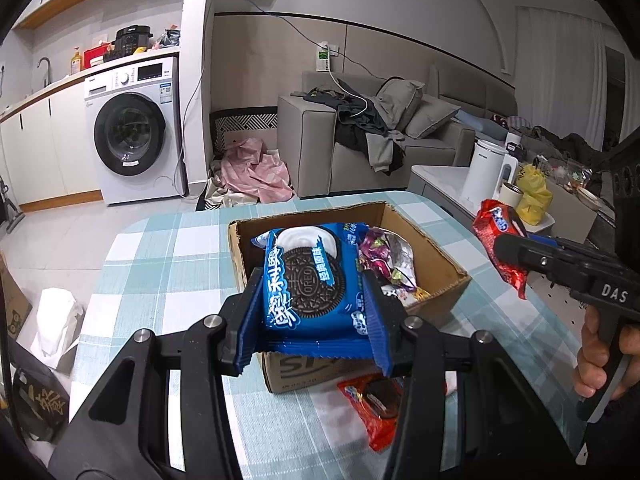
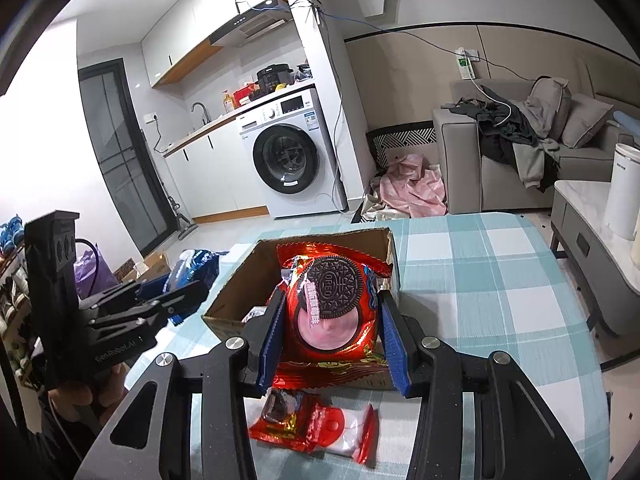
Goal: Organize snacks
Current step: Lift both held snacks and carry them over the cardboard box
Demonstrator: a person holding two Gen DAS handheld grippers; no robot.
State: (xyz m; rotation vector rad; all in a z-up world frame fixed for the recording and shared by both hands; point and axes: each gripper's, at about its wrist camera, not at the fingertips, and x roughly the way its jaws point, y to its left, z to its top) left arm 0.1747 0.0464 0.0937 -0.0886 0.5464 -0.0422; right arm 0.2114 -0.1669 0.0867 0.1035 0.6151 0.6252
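The blue Oreo packet (image 1: pixel 310 280) is a light, soft foil pillow with brittle biscuits inside, so I judge it will slip and crush easily; the best hold is across its two long sides, with gentle pressure, and not on the crimped end seams; the left claw (image 1: pixel 314 320) grips it exactly so, one blue pad on each side, and carries it in the air above the near edge of the cardboard box (image 1: pixel 444 258); the red Oreo packet (image 2: pixel 334 308) is of the same kind, light and slippery, and the right claw (image 2: pixel 334 344) is closed on its sides in the same manner, holding it over the near wall of the box; inside the box some small wrapped sweets (image 1: pixel 386 256) already lie toward its right side; one more red snack packet (image 2: pixel 316 424) lies flat on the surface (image 2: pixel 480 280), just in front of the box and below the right claw, not held by anything; the box itself stands near the middle of the checked surface, nearer to its far edge; both packets, in my judgement, only need lowering and release to go in.
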